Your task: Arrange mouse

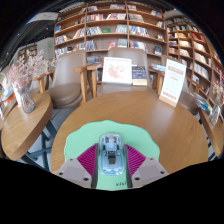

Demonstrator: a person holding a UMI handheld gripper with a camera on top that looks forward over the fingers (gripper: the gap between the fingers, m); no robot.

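Note:
A translucent light-blue mouse (pixel 110 152) sits between my gripper's (pixel 111 162) two fingers. The magenta pads (pixel 90 158) press against both its sides, so the gripper is shut on it. The mouse is over a mint-green mouse mat (pixel 80 140) that lies on the near side of a round wooden table (pixel 170 120). I cannot tell whether the mouse rests on the mat or hangs just above it.
A second round wooden table (pixel 25 125) with a vase of branches (pixel 24 85) stands to the left. Chairs (pixel 68 78) and a far table with upright display cards (pixel 117 69) stand beyond. Bookshelves (pixel 110 28) line the back wall.

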